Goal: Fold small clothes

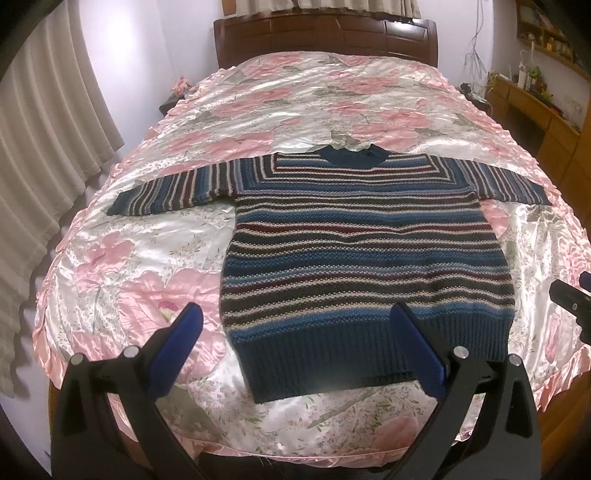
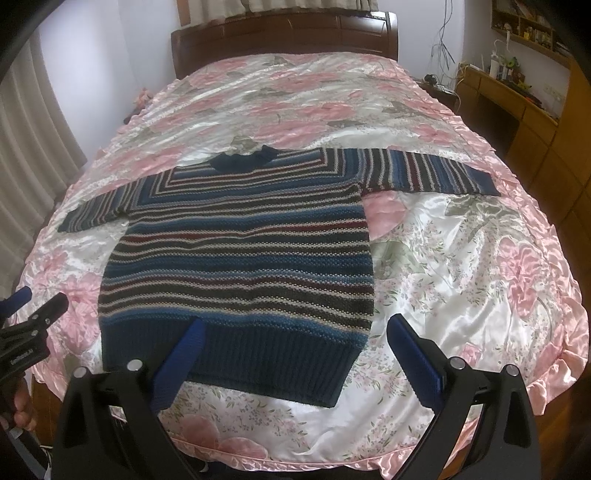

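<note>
sweater (image 1: 365, 251): flat on the bedspread (image 1: 147, 258), sleeves out, so I'd guess folding hasn't started
left gripper (image 1: 295, 332): wide open, empty, hovering over the hem
right gripper (image 2: 295, 338): same, wide open near the hem's right corner

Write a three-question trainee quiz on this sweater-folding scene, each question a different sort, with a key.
1. True or false: the striped sweater lies flat on the bedspread with both sleeves spread out.
2. Multiple choice: the left gripper and right gripper are A) both open, holding nothing; B) both shut on the hem; C) one open, one shut.
3. Fill in: the sweater's collar points toward the wooden ____.

Key: 1 true; 2 A; 3 headboard.
</note>
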Tool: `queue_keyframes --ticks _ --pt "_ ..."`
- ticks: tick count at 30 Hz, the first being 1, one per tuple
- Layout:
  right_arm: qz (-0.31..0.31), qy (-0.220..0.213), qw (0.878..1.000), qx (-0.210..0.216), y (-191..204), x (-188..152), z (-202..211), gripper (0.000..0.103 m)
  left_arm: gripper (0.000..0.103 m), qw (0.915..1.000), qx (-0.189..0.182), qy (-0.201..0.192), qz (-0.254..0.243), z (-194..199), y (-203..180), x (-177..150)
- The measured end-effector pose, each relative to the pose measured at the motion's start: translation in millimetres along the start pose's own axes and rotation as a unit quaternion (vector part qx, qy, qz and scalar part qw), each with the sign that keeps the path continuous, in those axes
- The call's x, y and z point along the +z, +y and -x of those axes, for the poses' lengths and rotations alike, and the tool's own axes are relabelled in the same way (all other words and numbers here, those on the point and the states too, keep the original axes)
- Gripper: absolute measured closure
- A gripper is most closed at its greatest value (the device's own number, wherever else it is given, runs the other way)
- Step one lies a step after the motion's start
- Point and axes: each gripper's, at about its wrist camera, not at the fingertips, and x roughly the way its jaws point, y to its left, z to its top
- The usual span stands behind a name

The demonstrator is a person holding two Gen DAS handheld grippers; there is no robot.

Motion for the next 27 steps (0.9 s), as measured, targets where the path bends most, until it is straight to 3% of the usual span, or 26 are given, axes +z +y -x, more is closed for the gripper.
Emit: queue_keyframes --ticks 27 --pt "-0.008 0.004 1.000 0.019 -11.9 4.6 -14.8 0.004 0.003 0.9999 0.006 0.005 -0.007 -15.9 -5.3 10.5"
